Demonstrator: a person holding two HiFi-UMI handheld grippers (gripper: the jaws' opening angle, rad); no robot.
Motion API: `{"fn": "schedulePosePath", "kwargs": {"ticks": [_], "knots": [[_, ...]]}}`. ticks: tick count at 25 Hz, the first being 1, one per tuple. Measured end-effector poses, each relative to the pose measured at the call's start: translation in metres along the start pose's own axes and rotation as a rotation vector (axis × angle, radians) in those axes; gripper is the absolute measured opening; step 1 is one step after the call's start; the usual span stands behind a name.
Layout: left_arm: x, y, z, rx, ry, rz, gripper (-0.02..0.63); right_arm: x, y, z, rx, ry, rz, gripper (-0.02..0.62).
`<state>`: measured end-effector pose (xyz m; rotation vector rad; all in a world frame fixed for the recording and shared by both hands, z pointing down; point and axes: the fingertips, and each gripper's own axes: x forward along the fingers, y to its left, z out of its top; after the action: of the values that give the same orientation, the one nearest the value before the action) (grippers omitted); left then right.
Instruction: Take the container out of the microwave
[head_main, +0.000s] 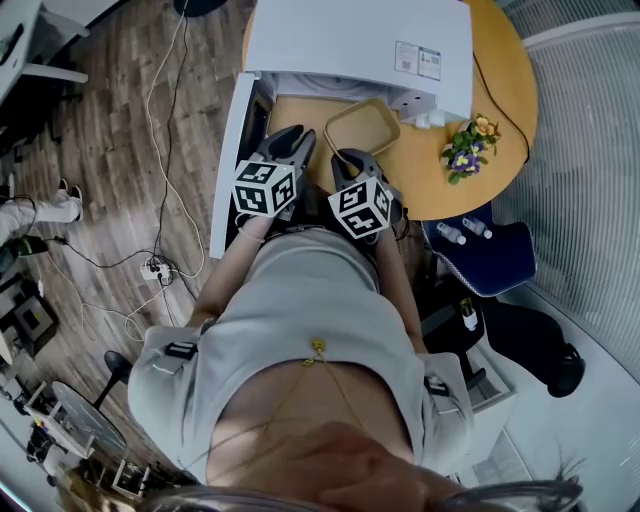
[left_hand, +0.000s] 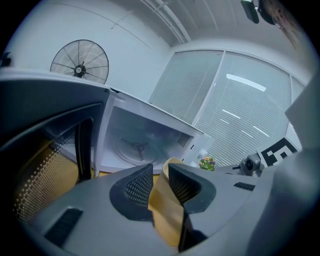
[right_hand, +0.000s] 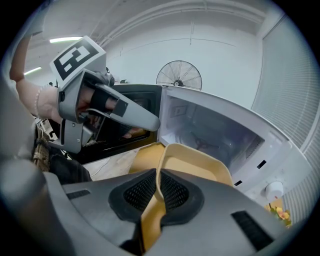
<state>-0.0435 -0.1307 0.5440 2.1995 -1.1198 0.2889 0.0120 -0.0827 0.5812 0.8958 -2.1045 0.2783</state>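
The tan rectangular container (head_main: 362, 128) is outside the white microwave (head_main: 360, 40), over the round wooden table (head_main: 500, 100) just in front of the open cavity (left_hand: 137, 142). My left gripper (head_main: 298, 138) is at the container's left corner, and its jaws are shut on the tan wall (left_hand: 162, 200). My right gripper (head_main: 352, 160) holds the near rim; the thin rim (right_hand: 159, 182) runs between its closed jaws. The container (right_hand: 197, 167) looks empty. Whether its base rests on the table is hidden. The left gripper (right_hand: 152, 121) also shows in the right gripper view.
The microwave door (head_main: 228, 165) hangs open to the left of my grippers. A small bunch of flowers (head_main: 465, 145) stands on the table's right. A blue chair (head_main: 490, 255) with small bottles is at the right. Cables and a power strip (head_main: 155, 268) lie on the floor.
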Motion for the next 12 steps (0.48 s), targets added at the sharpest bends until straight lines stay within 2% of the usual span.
{"fn": "schedulePosePath", "kwargs": {"ticks": [12], "knots": [[0.0044,-0.0044,-0.0011,0.004,0.002,0.0,0.101,-0.0011,-0.0057,-0.003,-0.001,0.005,-0.001,0.037]]}}
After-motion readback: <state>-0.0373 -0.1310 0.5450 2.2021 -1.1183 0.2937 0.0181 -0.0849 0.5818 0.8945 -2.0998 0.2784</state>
